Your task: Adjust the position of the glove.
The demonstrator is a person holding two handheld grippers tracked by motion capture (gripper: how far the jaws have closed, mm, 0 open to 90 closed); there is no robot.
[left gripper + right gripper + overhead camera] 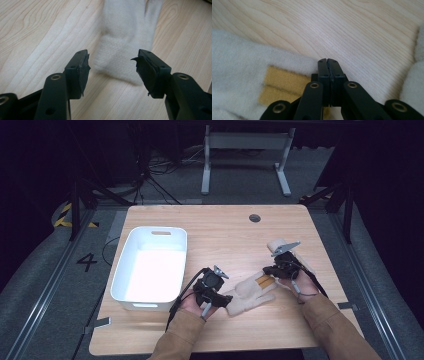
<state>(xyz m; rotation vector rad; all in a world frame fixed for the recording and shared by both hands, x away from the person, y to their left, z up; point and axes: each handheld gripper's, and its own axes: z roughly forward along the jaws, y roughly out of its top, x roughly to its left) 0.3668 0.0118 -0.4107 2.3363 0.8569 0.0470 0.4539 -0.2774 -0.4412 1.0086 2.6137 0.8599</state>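
Cream glove (248, 292) flat on the tabletop (225, 235), between both grippers.
Left gripper (212, 287) half open, jaws astride the cuff without touching, poised to pinch; right gripper (283, 267) shut tight, empty, tips beside the glove's yellow patch (280, 86).

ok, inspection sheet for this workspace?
Surface: light wooden table, round grommet near the far edge.
Job's things: cream knitted glove with yellow patch, lying flat; second cream piece beyond the right hand.
Clutter: white plastic bin, left side.
Grippers: left gripper open, cuff between its jaws; right gripper shut at the glove's edge.
Cables: black cable off the left gripper.
Surroundings: grey floor, table legs.
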